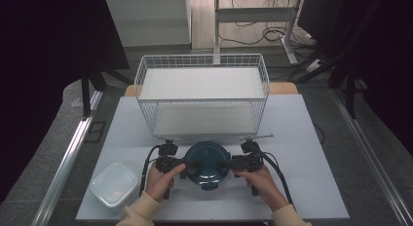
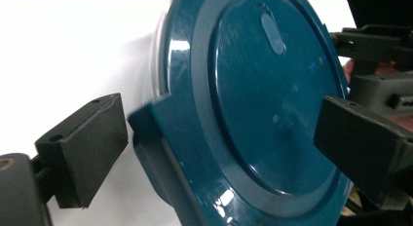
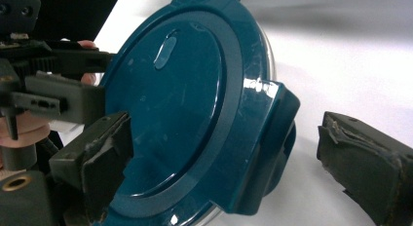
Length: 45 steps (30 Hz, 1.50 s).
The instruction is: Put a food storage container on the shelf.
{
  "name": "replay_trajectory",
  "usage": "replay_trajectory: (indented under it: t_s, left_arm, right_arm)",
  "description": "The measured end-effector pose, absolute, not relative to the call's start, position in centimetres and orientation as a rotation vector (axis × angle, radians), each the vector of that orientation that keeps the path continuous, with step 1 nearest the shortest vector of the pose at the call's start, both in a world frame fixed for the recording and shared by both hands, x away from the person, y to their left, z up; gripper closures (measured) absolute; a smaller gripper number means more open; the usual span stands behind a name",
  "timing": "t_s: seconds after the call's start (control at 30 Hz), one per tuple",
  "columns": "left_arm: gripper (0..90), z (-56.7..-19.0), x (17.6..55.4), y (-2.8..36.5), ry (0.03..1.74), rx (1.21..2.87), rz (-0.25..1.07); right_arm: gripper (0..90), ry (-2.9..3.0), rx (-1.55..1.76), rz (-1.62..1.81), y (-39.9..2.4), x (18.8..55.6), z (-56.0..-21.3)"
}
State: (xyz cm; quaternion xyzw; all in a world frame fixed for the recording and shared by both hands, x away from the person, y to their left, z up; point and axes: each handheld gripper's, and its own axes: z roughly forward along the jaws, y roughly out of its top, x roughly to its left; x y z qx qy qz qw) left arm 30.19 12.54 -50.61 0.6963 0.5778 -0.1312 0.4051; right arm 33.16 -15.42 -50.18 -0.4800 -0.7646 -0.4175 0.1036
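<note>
A round container with a dark teal lid [image 1: 208,163] sits on the white table near its front edge. A clip tab [image 2: 160,153] juts from the lid's rim on the left, and another clip tab [image 3: 268,153] on the right. My left gripper [image 1: 181,168] [image 2: 219,121] is open, one jaw over the lid and the other outside the left tab. Mirroring it on the other side, my right gripper [image 1: 234,163] [image 3: 226,133] is open astride the right tab. In each gripper view the opposite gripper and hand show beyond the lid.
A white wire basket [image 1: 202,97] with two shelves stands just behind the container. A clear square food box with a pale lid [image 1: 114,183] lies at the front left. Bare white table [image 1: 311,177] stretches to the right.
</note>
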Motion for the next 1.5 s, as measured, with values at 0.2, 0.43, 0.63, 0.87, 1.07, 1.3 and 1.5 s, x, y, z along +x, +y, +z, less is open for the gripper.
replay_trajectory:
  t_s: [0.2,0.43,0.63,0.87,1.07,1.3,1.5]
  left_arm:
    - [11.2,-51.1,30.1,12.5,1.452,1.74,-0.348]
    - [17.5,-51.0,29.8,12.6,1.477,1.699,-0.329]
    - [20.7,-51.0,29.6,12.9,1.496,1.665,-0.331]
    - [26.4,-50.2,28.7,12.9,1.492,1.663,-0.293]
    - [29.4,-49.6,28.2,12.9,1.482,1.665,-0.269]
    - [32.3,-49.1,27.9,13.0,1.456,1.65,-0.251]
    - [32.5,-48.6,27.7,13.0,1.43,1.652,-0.24]
  right_arm:
    - [9.5,-2.204,-1.434,-1.197,-15.0,33.2,-50.9]
    - [23.4,-2.074,-1.447,-1.179,-15.5,33.4,-51.1]
    - [30.0,-2.008,-1.509,-1.202,-16.0,33.3,-51.0]
    - [36.3,-1.938,-1.548,-1.253,-16.6,32.7,-50.7]
    - [38.2,-1.964,-1.539,-1.274,-16.9,32.0,-50.1]
    - [39.1,-2.001,-1.51,-1.307,-17.1,31.7,-49.6]
    - [39.1,-2.057,-1.477,-1.34,-17.2,31.5,-48.7]
